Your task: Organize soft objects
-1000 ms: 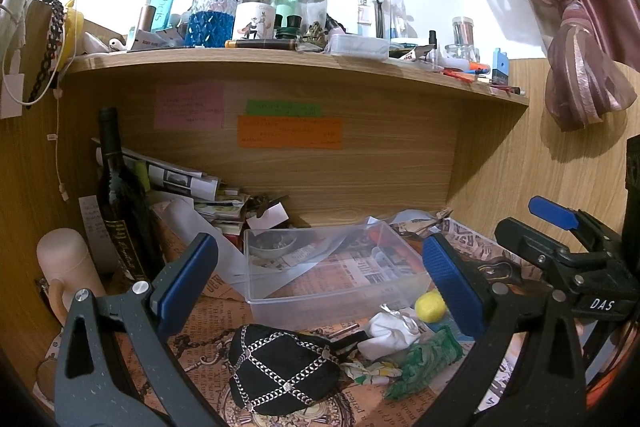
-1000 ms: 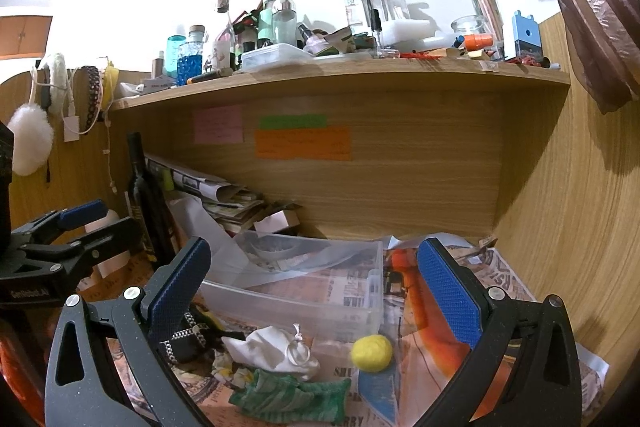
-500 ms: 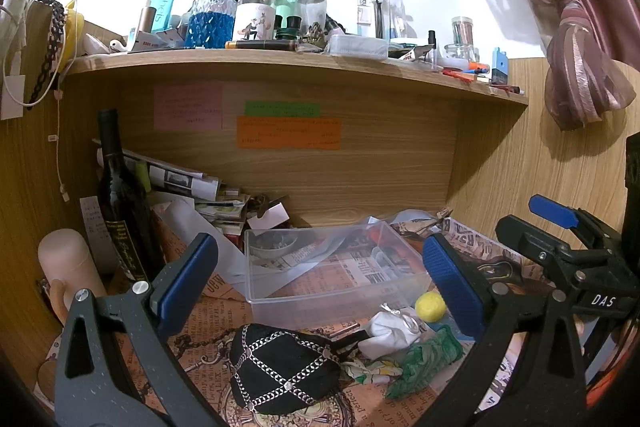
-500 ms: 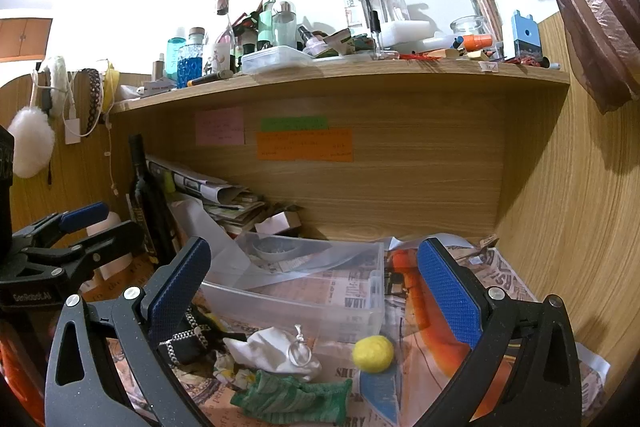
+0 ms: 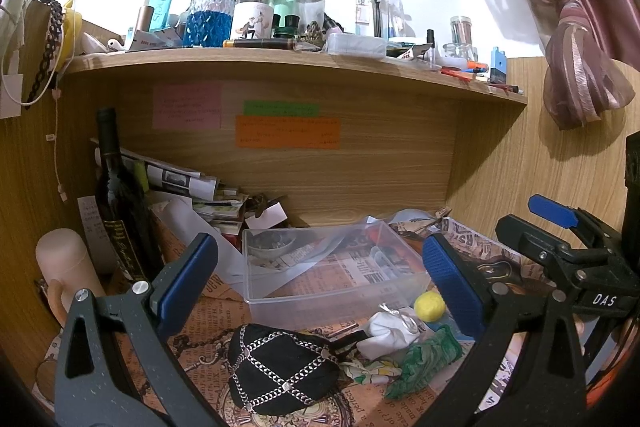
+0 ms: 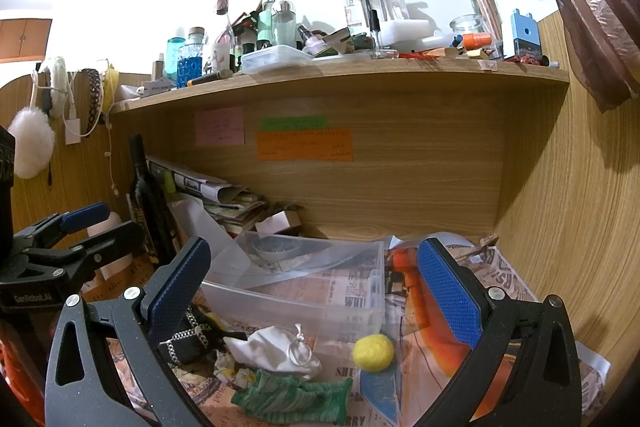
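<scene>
A clear plastic bin [image 5: 320,275] sits on the newspaper-covered desk, also in the right wrist view [image 6: 304,287]. In front of it lie a black chain-patterned pouch [image 5: 280,371], a white cloth with a ring [image 5: 388,331] [image 6: 276,347], a yellow ball [image 5: 429,306] [image 6: 373,351] and a green knit piece [image 5: 428,355] [image 6: 296,393]. My left gripper [image 5: 316,283] is open and empty above the pouch. My right gripper [image 6: 312,291] is open and empty above the cloth and ball.
A dark wine bottle [image 5: 120,203] and a pile of papers [image 5: 188,187] stand at the back left. A beige cylinder [image 5: 68,267] stands far left. The shelf above [image 5: 280,59] is crowded with bottles. Wooden walls close in the back and right.
</scene>
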`<action>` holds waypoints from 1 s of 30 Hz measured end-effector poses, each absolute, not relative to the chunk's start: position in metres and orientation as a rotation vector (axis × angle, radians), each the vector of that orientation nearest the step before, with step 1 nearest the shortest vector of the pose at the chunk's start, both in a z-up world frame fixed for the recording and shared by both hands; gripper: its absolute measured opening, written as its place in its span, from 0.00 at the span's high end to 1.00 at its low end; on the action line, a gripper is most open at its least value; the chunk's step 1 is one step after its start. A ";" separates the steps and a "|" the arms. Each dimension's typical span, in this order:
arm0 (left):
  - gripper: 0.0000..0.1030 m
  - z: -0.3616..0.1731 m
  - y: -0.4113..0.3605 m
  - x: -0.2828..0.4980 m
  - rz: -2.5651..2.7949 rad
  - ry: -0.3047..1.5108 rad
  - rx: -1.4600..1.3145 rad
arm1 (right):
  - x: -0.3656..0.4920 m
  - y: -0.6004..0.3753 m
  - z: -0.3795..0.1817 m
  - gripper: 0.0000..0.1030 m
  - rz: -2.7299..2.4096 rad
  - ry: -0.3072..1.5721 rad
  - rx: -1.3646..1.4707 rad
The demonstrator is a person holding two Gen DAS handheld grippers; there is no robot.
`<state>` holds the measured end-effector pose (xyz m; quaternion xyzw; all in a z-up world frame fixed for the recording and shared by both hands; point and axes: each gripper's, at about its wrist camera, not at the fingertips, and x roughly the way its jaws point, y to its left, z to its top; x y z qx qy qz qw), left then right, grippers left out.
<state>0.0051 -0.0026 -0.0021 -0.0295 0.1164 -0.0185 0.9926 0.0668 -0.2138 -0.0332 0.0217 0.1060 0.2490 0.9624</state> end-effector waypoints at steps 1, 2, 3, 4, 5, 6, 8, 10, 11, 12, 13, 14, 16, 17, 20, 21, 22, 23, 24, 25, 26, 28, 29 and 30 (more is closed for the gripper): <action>0.00 -0.002 -0.003 0.005 -0.037 0.234 -0.059 | 0.067 -0.214 -0.033 0.00 0.506 0.214 0.044; 0.00 -0.004 -0.005 0.004 -0.039 0.235 -0.057 | 0.067 -0.214 -0.033 0.00 0.506 0.214 0.045; 0.00 -0.004 -0.005 0.005 -0.041 0.237 -0.058 | 0.067 -0.214 -0.033 0.00 0.506 0.214 0.046; 0.00 -0.004 -0.005 0.005 -0.043 0.238 -0.058 | 0.067 -0.214 -0.033 0.00 0.506 0.214 0.045; 0.00 -0.005 -0.006 0.005 -0.043 0.239 -0.058 | 0.067 -0.214 -0.033 0.00 0.506 0.215 0.044; 0.00 -0.005 -0.006 0.005 -0.043 0.240 -0.057 | 0.067 -0.213 -0.033 0.00 0.506 0.216 0.045; 0.00 -0.005 -0.006 0.006 -0.043 0.240 -0.057 | 0.067 -0.214 -0.034 0.00 0.507 0.219 0.046; 0.00 -0.006 -0.005 0.007 -0.041 0.247 -0.059 | 0.069 -0.215 -0.035 0.00 0.507 0.224 0.048; 0.00 -0.007 -0.005 0.008 -0.042 0.254 -0.060 | 0.069 -0.214 -0.036 0.00 0.507 0.228 0.048; 0.00 -0.008 -0.005 0.009 -0.042 0.262 -0.061 | 0.071 -0.215 -0.037 0.00 0.506 0.234 0.049; 0.00 -0.010 -0.003 0.011 -0.043 0.272 -0.063 | 0.073 -0.215 -0.038 0.00 0.506 0.240 0.049; 0.00 -0.012 -0.002 0.013 -0.044 0.283 -0.065 | 0.075 -0.216 -0.040 0.00 0.505 0.247 0.048; 0.00 -0.018 0.001 0.016 -0.044 0.308 -0.069 | 0.079 -0.216 -0.045 0.00 0.503 0.267 0.045; 0.00 -0.022 0.002 0.017 -0.044 0.322 -0.070 | 0.081 -0.216 -0.048 0.00 0.501 0.281 0.043; 0.00 -0.034 0.007 0.022 -0.038 0.373 -0.075 | 0.090 -0.219 -0.057 0.00 0.489 0.324 0.037; 0.00 -0.039 0.009 0.024 -0.033 0.391 -0.075 | 0.094 -0.220 -0.062 0.00 0.483 0.348 0.034; 0.00 -0.044 0.010 0.026 -0.030 0.410 -0.075 | 0.098 -0.221 -0.065 0.00 0.479 0.365 0.032; 0.00 -0.050 0.011 0.029 -0.025 0.430 -0.075 | 0.101 -0.222 -0.070 0.00 0.474 0.383 0.029; 0.00 -0.055 0.012 0.031 -0.021 0.452 -0.076 | 0.105 -0.224 -0.075 0.00 0.466 0.405 0.028; 0.00 -0.060 0.013 0.034 -0.017 0.471 -0.078 | 0.110 -0.226 -0.079 0.00 0.460 0.425 0.028; 0.00 -0.066 0.015 0.038 -0.013 0.493 -0.082 | 0.114 -0.228 -0.084 0.00 0.454 0.445 0.028; 0.00 -0.075 0.018 0.043 -0.004 0.526 -0.089 | 0.124 -0.231 -0.094 0.00 0.441 0.488 0.029; 0.00 -0.081 0.020 0.046 0.000 0.545 -0.094 | 0.129 -0.232 -0.099 0.00 0.436 0.509 0.030; 0.00 -0.085 0.022 0.049 0.003 0.559 -0.100 | 0.135 -0.234 -0.105 0.00 0.433 0.536 0.032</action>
